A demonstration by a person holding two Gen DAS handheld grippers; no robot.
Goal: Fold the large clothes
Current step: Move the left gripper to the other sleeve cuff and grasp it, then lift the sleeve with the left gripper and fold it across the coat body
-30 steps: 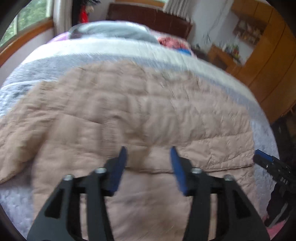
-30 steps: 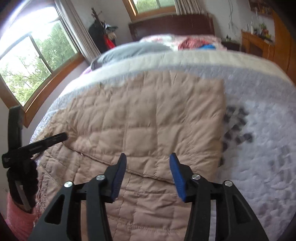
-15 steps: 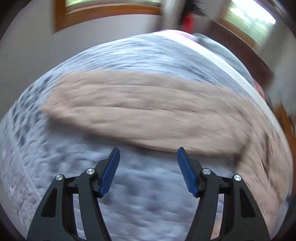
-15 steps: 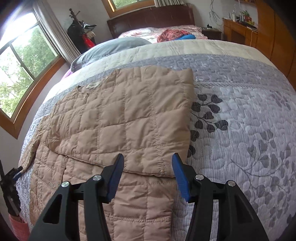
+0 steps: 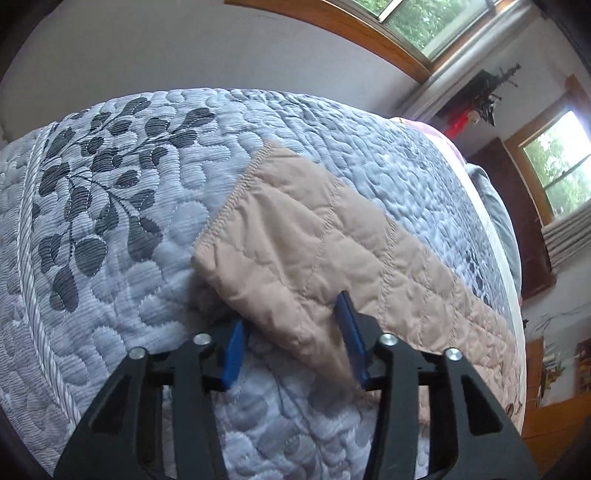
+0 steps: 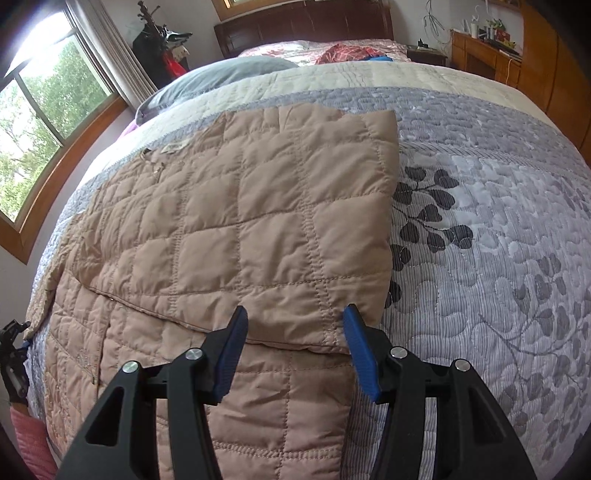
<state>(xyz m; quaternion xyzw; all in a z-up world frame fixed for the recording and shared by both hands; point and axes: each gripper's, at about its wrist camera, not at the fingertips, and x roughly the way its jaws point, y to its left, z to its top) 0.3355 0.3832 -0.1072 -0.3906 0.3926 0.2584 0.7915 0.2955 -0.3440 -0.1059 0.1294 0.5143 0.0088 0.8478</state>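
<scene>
A beige quilted jacket (image 6: 240, 229) lies flat on the bed, one side folded over so its folded edge runs across the near part. My right gripper (image 6: 297, 347) hovers open just over that folded edge near its right corner, blue pads on either side of the fabric. In the left wrist view the jacket's sleeve (image 5: 314, 236) stretches out over the bedspread, with the stitched cuff (image 5: 236, 192) at its end. My left gripper (image 5: 291, 339) straddles the sleeve's near edge close to the cuff. Its jaws are closing with the fabric between them, and the left pad still stands just off the cloth.
The grey leaf-patterned bedspread (image 6: 480, 258) covers the bed around the jacket. A grey pillow (image 6: 221, 74) and a dark headboard (image 6: 303, 26) lie beyond. A window (image 6: 44, 110) is on the left wall and wooden furniture (image 6: 480, 51) at the far right.
My left gripper swept from over the jacket's body out to the sleeve near the cuff, rolling as it went, and its jaws narrowed. My right gripper sank slightly toward the folded edge.
</scene>
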